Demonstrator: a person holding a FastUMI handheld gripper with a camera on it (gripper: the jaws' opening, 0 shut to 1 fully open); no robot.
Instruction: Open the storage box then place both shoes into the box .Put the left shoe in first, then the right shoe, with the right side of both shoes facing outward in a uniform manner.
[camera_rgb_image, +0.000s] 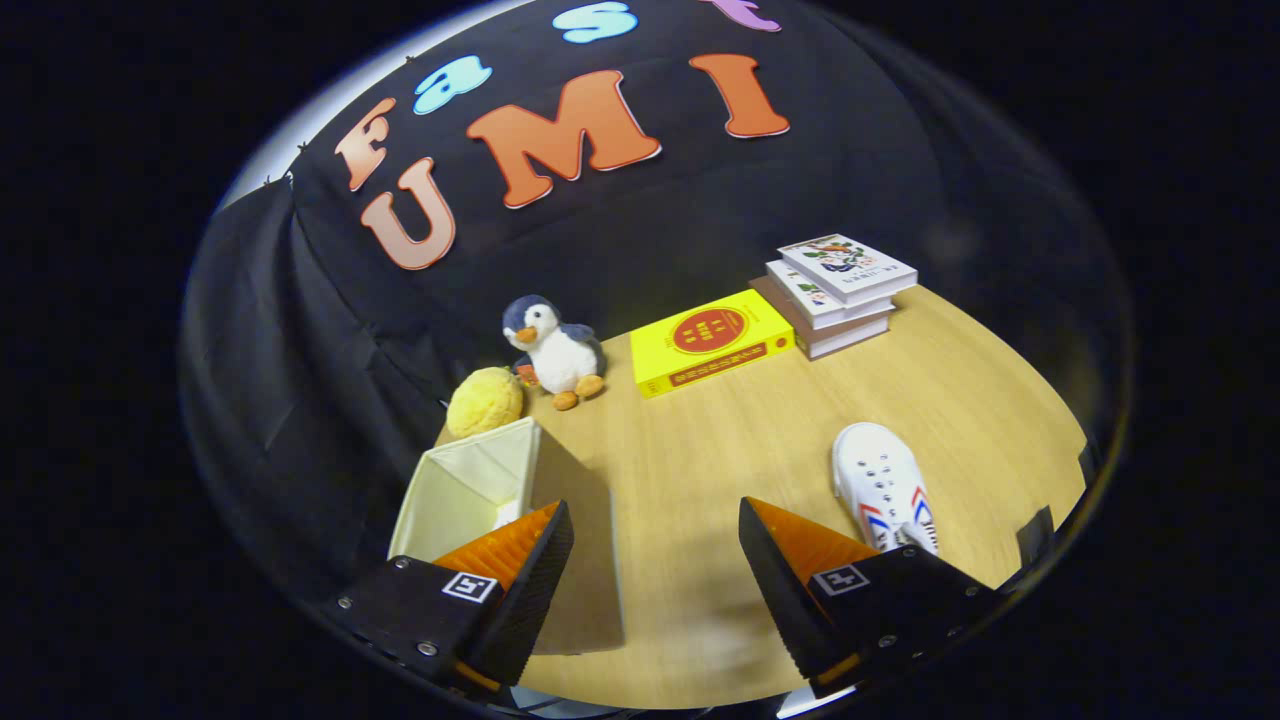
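The light wooden table (760, 440) spreads ahead of the claw and carries everything in the booth. On it, beside and partly behind the left finger, stands the cream fabric storage box (470, 490), its top open and its pale inside showing; nothing can be seen lying in it. Along the far side of the table lies a flat yellow book with a red round mark on its cover (712, 340), and just beside it a stack of three white books (835, 292), each turned a little from the one below. A single white canvas shoe with red and blue side stripes (885, 485) lies on the table just beyond the right finger, its toe pointing away. Near the yellow book sits a plush penguin, dark blue and white with orange feet (553, 350), and next to it, just behind the box, a yellow fuzzy ball (485, 402). The claw (655, 560) is spread wide, with bare table between its fingers, holding nothing.
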